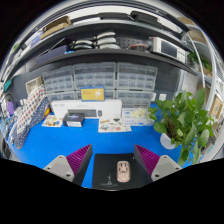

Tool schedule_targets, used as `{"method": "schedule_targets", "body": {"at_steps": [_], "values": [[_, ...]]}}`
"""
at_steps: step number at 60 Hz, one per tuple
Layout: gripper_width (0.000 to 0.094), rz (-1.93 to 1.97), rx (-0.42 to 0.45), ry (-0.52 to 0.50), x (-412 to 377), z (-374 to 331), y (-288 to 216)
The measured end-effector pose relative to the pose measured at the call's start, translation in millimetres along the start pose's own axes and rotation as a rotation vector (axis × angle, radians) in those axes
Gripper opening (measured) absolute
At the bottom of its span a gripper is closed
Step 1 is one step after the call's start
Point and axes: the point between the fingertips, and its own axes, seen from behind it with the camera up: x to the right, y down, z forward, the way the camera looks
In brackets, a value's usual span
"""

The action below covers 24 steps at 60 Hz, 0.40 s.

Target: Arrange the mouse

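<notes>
A small beige mouse (123, 170) lies on a black mouse mat (108, 168) that rests on a blue table (60, 140). My gripper (112, 160) is above the mat with its two fingers wide apart, the pink pads (75, 158) at either side. The mouse lies between the fingers, nearer the right one, with clear gaps on both sides. The fingers hold nothing.
A green potted plant (185, 118) stands at the right of the table. White boxes and a device (85, 110) stand along the back under drawer cabinets (100, 78). Shelves with goods (100, 42) run above.
</notes>
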Motion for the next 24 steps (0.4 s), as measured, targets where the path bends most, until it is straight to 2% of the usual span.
{"method": "schedule_targets", "body": {"at_steps": [24], "values": [[0.0843,0.002,0.039,-0.071,-37,-29,-10]]}}
